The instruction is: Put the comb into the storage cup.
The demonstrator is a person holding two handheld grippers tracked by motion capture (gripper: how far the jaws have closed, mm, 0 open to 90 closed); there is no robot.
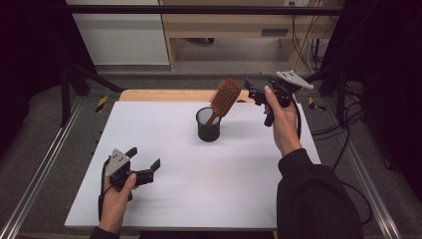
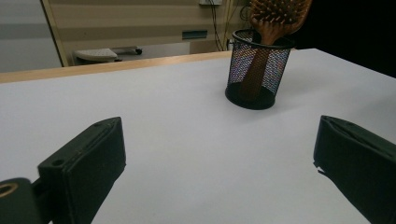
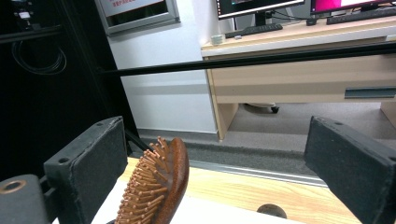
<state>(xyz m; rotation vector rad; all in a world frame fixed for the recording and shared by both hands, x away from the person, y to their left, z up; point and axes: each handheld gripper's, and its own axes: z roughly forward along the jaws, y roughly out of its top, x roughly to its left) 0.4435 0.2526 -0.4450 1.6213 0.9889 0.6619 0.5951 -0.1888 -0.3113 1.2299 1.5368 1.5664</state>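
While the brush [image 1: 223, 100] stands handle-down in the cup [image 1: 208, 125] at table centre, tilted toward 1 o'clock, we judge it light, rigid wood; grip the head's edges. Both grippers, left [image 1: 147, 162] and right [image 1: 250, 86], gape empty.

The left gripper [image 1: 147, 159] is held low at the near left of the table [image 1: 199, 199], jaws spread wide and directed toward the far right. The right gripper [image 1: 251, 89] is raised above the table's far right edge, jaws spread wide, gripped by a dark-sleeved arm.
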